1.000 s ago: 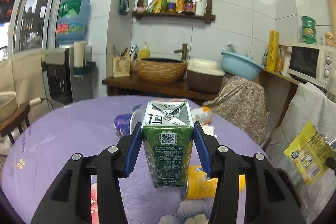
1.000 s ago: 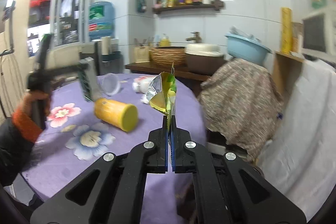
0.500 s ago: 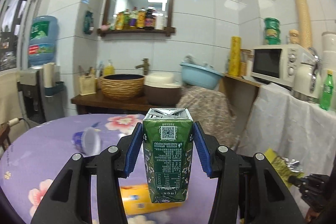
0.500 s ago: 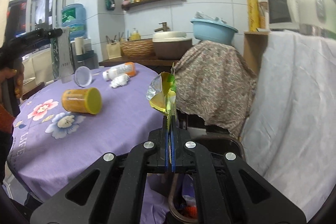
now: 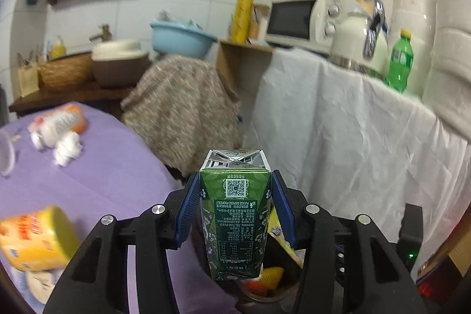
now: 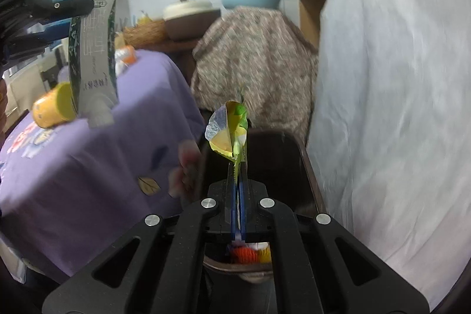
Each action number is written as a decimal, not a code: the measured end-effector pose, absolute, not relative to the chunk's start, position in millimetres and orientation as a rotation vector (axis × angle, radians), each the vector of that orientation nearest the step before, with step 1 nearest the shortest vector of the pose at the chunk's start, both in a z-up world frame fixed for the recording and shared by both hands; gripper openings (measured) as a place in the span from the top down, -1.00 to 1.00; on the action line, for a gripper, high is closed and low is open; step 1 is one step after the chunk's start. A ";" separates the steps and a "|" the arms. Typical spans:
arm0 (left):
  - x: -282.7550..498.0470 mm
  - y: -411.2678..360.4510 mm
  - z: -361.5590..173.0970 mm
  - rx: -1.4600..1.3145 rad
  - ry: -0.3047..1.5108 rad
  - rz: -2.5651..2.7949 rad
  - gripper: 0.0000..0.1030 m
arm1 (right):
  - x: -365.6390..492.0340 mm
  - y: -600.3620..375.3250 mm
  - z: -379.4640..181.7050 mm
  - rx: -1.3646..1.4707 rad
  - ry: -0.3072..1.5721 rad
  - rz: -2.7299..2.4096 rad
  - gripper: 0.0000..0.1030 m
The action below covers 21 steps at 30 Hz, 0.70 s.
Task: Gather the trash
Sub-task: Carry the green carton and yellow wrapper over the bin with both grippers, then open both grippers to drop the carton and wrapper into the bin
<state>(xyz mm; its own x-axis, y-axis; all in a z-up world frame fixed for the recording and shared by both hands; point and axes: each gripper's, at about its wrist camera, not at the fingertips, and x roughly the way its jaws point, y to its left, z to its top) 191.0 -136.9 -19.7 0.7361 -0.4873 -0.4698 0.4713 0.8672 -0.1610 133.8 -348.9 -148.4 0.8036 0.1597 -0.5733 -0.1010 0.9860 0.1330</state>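
Note:
My left gripper is shut on a green drink carton and holds it upright above a dark trash bin that has colourful trash inside. The carton also shows in the right wrist view at the upper left. My right gripper is shut on a yellow-green snack wrapper and holds it over the open dark bin beside the table.
A round table with a purple flowered cloth stands left of the bin. On it lie a yellow can, an orange-and-white bottle and a crumpled tissue. A white-draped counter stands to the right.
Both grippers have swung right and downward, away from the table top and over the trash bin. Each still holds its item.

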 end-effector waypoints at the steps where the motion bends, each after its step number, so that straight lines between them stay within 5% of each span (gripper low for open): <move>1: 193.0 -143.2 -27.9 -0.030 0.551 -0.537 0.06 | 136.4 -350.9 -155.1 0.102 0.637 0.134 0.95; 18: 214.2 -199.4 -100.4 0.089 0.748 -0.564 0.06 | 179.7 -354.8 -239.3 0.159 0.824 0.099 0.93; 21: 217.6 -201.7 -102.5 0.099 0.753 -0.560 0.06 | 177.4 -351.3 -239.1 0.141 0.826 0.097 0.71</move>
<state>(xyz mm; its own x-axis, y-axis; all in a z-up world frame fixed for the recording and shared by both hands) 217.6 -201.7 -102.5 0.5912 -0.4457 -0.6722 0.5150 0.8500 -0.1107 177.4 -351.3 -239.1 0.6739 0.1408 -0.7252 -0.0311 0.9862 0.1625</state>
